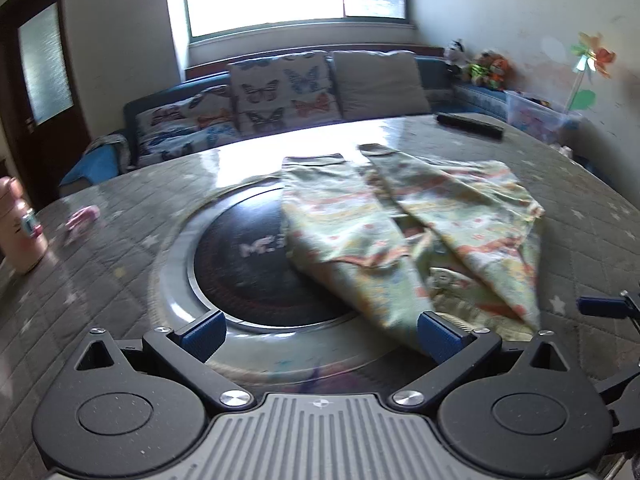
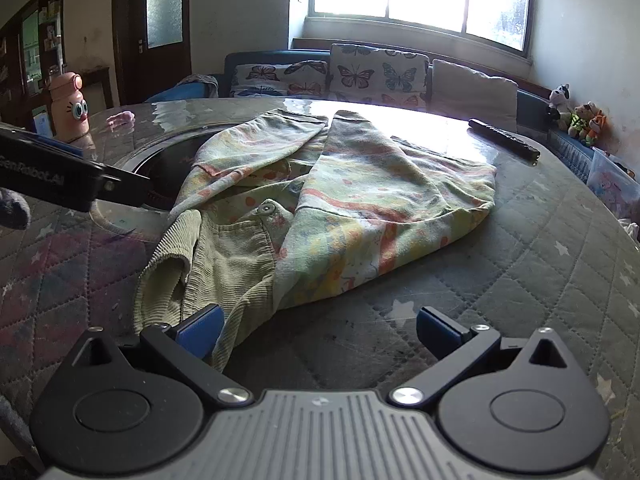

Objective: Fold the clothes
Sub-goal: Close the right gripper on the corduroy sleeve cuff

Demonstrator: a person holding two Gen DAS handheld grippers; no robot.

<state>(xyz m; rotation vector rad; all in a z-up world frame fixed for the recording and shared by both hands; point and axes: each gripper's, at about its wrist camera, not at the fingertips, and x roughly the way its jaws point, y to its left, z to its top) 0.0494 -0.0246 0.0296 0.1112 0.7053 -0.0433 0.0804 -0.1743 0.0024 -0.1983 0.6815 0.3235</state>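
A small green patterned garment (image 1: pixel 404 232) lies on the round table, both sleeves folded in across its body. In the right wrist view the garment (image 2: pixel 360 208) shows its ribbed green collar (image 2: pixel 224 264) at the near edge. My left gripper (image 1: pixel 320 332) is open and empty, its right pad just at the garment's near edge. My right gripper (image 2: pixel 320 332) is open and empty, its left pad beside the ribbed collar. The left gripper also shows in the right wrist view (image 2: pixel 80 180) at the left.
The table (image 2: pixel 520 280) has a quilted grey cover and a round black cooktop (image 1: pixel 248 264) in its middle. A pink bottle (image 2: pixel 70 106), a small pink item (image 1: pixel 82 218) and a dark remote (image 2: pixel 504 142) lie on it. A sofa with butterfly cushions (image 1: pixel 280 92) stands behind.
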